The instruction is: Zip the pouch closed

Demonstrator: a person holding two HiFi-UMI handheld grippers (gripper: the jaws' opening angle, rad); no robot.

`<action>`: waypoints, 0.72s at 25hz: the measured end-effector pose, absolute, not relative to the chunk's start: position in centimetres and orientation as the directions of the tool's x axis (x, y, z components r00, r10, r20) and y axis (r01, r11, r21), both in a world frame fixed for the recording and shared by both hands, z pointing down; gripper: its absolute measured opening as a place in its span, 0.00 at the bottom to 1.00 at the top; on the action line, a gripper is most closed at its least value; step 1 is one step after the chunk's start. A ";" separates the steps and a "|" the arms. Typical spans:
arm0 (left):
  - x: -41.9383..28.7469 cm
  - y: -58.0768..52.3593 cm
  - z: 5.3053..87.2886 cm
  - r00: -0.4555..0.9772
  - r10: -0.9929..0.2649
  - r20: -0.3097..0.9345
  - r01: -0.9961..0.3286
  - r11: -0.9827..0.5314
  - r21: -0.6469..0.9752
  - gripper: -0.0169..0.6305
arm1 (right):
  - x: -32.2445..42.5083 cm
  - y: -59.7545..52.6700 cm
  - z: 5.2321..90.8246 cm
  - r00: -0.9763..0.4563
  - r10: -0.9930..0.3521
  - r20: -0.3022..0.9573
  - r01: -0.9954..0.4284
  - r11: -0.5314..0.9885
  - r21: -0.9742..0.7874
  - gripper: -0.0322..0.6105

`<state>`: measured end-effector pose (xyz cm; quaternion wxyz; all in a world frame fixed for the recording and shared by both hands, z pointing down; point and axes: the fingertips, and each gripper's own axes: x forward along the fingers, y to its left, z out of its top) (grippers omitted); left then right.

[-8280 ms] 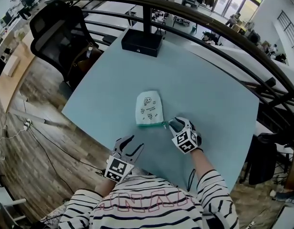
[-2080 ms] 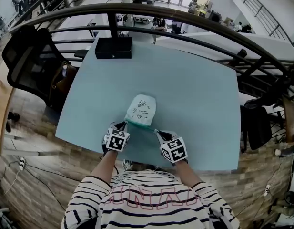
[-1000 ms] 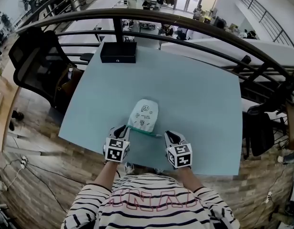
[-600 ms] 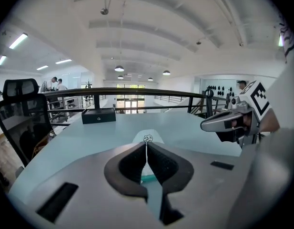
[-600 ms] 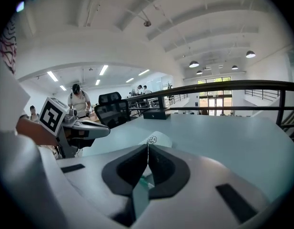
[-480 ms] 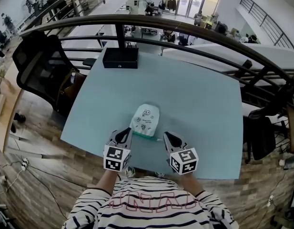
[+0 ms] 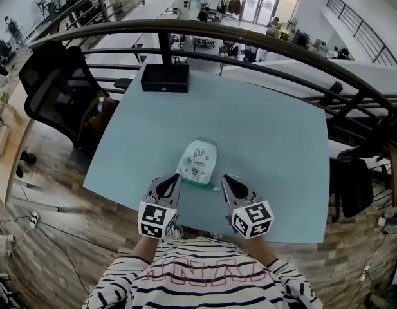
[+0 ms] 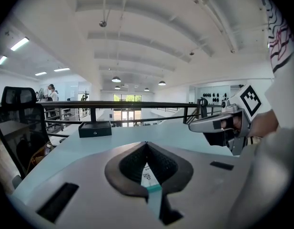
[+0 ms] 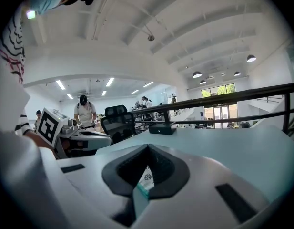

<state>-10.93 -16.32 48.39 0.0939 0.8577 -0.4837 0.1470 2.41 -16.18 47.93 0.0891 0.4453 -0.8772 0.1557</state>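
Observation:
A white printed pouch (image 7: 198, 160) lies flat on the pale blue table (image 7: 269, 140), its teal zip edge (image 7: 198, 184) facing me. My left gripper (image 7: 174, 179) hovers just off the pouch's near left corner, jaws shut and empty. My right gripper (image 7: 226, 180) hangs off the near right corner, also shut and holding nothing. In the left gripper view the closed tips (image 8: 147, 143) frame a strip of pouch (image 8: 146, 171) below them, and the right gripper (image 8: 218, 125) shows at the right. The right gripper view shows its closed tips (image 9: 147, 146) above the pouch (image 9: 146, 176).
A black box (image 7: 165, 78) sits at the table's far edge. A dark curved railing (image 7: 249, 37) runs behind the table. A black office chair (image 7: 53, 85) stands to the left. The table's near edge (image 7: 121, 198) lies just under my hands.
Both grippers have lifted off the pouch's near corners and drawn back toward my body. The pouch stays flat on the table.

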 end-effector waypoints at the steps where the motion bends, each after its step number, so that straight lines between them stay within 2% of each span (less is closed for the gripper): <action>1: -10.9 -16.3 48.1 0.488 -0.807 0.332 -0.858 -0.513 0.013 0.06 | 2.4 -16.2 47.9 -0.589 -0.753 0.294 -0.808 0.556 -0.193 0.09; 18: -11.0 -16.1 47.3 0.498 -0.816 0.294 -0.855 -0.518 0.011 0.06 | 2.4 -16.7 47.8 -0.573 -0.762 0.301 -0.818 0.549 -0.169 0.09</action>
